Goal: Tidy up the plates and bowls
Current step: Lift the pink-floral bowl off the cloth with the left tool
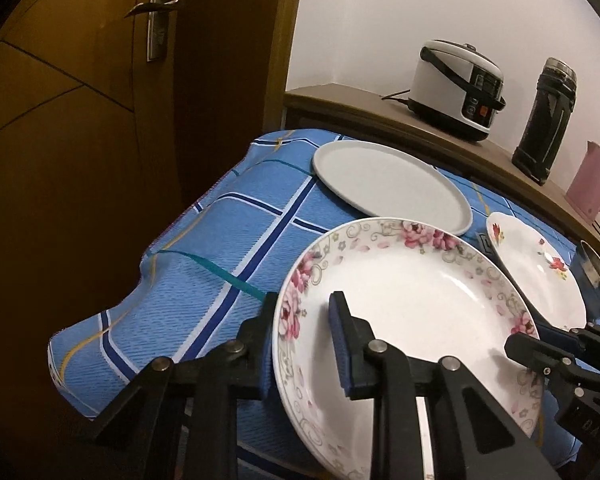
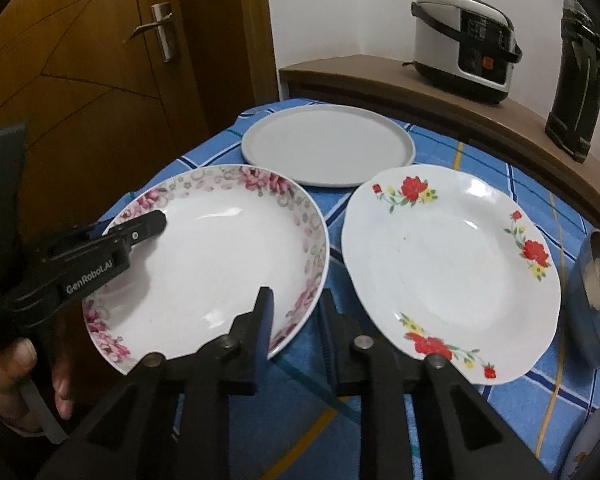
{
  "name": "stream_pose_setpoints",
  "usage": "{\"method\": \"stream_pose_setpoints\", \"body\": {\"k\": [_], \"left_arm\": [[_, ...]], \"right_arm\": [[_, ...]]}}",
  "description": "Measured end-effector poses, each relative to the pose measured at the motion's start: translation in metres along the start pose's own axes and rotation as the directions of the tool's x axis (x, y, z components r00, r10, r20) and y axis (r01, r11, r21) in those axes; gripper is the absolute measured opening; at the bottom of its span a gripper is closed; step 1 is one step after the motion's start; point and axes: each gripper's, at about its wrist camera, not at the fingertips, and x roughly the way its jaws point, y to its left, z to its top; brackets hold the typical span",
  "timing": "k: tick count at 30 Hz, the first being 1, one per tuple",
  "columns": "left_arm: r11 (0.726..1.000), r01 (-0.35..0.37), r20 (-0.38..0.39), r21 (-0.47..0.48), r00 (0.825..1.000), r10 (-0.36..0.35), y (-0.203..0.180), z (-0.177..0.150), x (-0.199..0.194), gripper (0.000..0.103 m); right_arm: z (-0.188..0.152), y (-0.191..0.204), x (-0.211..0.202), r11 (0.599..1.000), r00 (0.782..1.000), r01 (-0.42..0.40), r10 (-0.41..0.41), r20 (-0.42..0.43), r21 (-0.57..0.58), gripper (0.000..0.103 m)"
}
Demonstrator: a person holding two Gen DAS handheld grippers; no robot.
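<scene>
left gripper (image 1: 304, 344): jaws pinching pink-flowered plate (image 1: 412, 300) at its left rim | right gripper (image 2: 294, 332): jaws pinching the same plate's right rim | plate sitting between both

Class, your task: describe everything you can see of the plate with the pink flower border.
The pink-flowered plate is a round, deep, glossy white dish, ceramic by its look, with pink blossoms and grey scrolls around its rim. It is empty and looks clean. It sits at the near left of the blue checked tablecloth, beside the red-flowered plate and in front of a plain grey plate. The left hand-held gripper is shut on its left rim and the right hand-held gripper on its near right rim.
</scene>
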Motion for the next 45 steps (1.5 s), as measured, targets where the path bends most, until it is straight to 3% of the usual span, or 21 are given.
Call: {"method": "stream_pose_setpoints", "body": {"k": [23, 45], "left_arm": [[0.999, -0.038, 0.071, -0.025, 0.997, 0.040, 0.003, 0.009, -0.009, 0.027], [0.998, -0.053, 0.194, 0.030, 0.980, 0.046, -0.018, 0.046, -0.015, 0.027]], "right_arm": [[0.010, 0.005, -0.007, 0.999, 0.999, -0.015, 0.017, 0.036, -0.037, 0.021], [0.041, -0.005, -0.016, 0.998, 0.995, 0.034, -0.029, 0.099, -0.048, 0.021]]}}
